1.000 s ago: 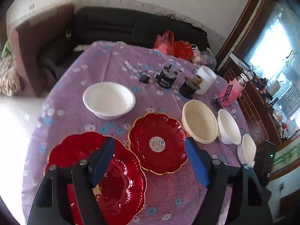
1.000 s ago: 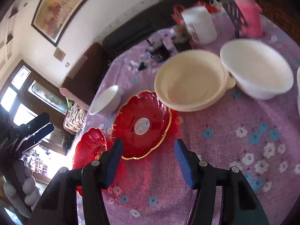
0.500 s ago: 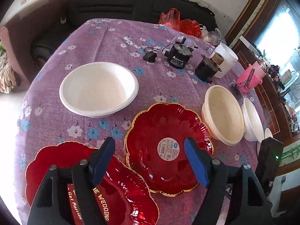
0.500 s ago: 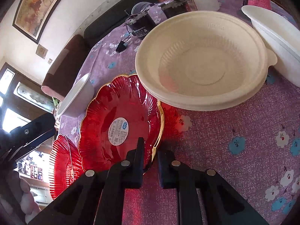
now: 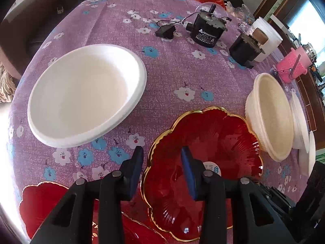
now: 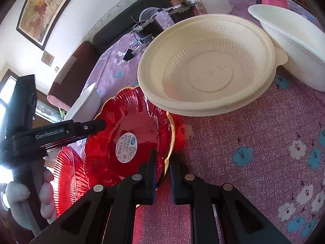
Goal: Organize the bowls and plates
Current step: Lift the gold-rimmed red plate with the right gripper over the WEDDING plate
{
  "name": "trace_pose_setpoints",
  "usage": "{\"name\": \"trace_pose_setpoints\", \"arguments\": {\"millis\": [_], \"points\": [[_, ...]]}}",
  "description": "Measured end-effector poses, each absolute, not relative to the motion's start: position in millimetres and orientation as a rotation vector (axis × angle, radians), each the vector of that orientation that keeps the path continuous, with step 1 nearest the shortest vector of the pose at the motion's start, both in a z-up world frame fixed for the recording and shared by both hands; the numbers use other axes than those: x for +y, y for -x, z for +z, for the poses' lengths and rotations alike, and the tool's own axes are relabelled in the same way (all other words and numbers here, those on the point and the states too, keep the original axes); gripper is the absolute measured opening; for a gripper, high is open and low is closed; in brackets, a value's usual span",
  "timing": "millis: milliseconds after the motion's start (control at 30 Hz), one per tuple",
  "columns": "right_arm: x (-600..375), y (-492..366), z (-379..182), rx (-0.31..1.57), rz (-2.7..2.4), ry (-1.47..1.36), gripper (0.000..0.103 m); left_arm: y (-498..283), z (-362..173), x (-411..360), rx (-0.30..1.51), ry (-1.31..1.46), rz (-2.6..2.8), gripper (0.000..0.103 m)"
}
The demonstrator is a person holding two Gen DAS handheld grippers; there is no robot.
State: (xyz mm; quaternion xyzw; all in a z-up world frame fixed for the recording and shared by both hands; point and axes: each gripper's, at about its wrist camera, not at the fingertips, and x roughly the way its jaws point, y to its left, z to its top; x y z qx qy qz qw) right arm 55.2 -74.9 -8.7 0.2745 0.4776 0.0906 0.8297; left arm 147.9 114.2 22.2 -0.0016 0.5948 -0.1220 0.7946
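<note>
1. The right gripper (image 6: 162, 162) is clamped on the near rim of the red plate (image 6: 130, 134), just beside the cream bowl (image 6: 205, 69).
2. The left gripper (image 5: 161, 162) is closing astride the plate's opposite rim, not yet pressing it.

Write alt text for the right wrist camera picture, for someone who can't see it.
The right tongs are shut on the gold rim of a red plate on a purple flowered tablecloth. A cream bowl sits just beyond the plate, with a white bowl to its right. At left, the left tongs reach over the plate's far edge.
</note>
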Motion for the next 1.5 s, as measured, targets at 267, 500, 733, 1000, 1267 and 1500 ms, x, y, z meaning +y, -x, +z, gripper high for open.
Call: {"name": "trace_pose_setpoints", "arguments": {"millis": [267, 500, 733, 1000, 1267, 1500], "points": [[-78, -50, -9, 0.994, 0.204, -0.6, 0.012, -141, 34, 109, 1.21, -0.015, -0.234, 0.025], [-83, -35, 5, 0.941, 0.235, -0.635, 0.013, -128, 61, 119, 1.131, 0.018, -0.232, 0.023], [-77, -19, 32, 0.886, 0.278, -0.642, 0.013, -113, 91, 140, 1.072, 0.074, -0.225, 0.023], [-39, 4, 87, 0.835, 0.332, -0.538, 0.013, -78, 118, 190, 1.002, 0.166, -0.199, 0.023], [32, 11, 92, 0.894, 0.418, -0.44, 0.013, -32, 97, 261, 1.006, 0.25, -0.097, 0.023], [80, 7, 59, 1.0, 0.438, -0.335, 0.013, -16, 56, 298, 1.073, 0.324, -0.038, 0.023]]}}
